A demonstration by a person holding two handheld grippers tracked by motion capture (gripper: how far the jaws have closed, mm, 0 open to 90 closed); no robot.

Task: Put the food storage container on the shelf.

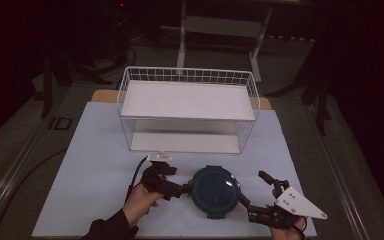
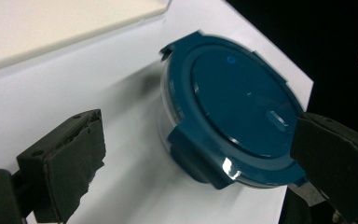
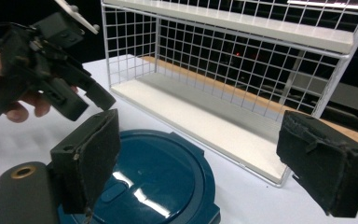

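Here, round teal container [image 1: 214, 191], lid up, flat on table [image 1: 95, 150].

Container [image 1: 215, 189] on table [image 1: 95, 165], in front of rack [image 1: 187, 110].

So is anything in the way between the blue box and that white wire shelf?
Nothing visible. Only bare white table lies between the round blue container and the wire shelf, whose lower level is open at the front. Each hand-held gripper sits beside the container, left and right.

Dim lab or studio, white-covered table [image 1: 100, 165], metal stand legs [image 1: 182, 35] on grey floor behind
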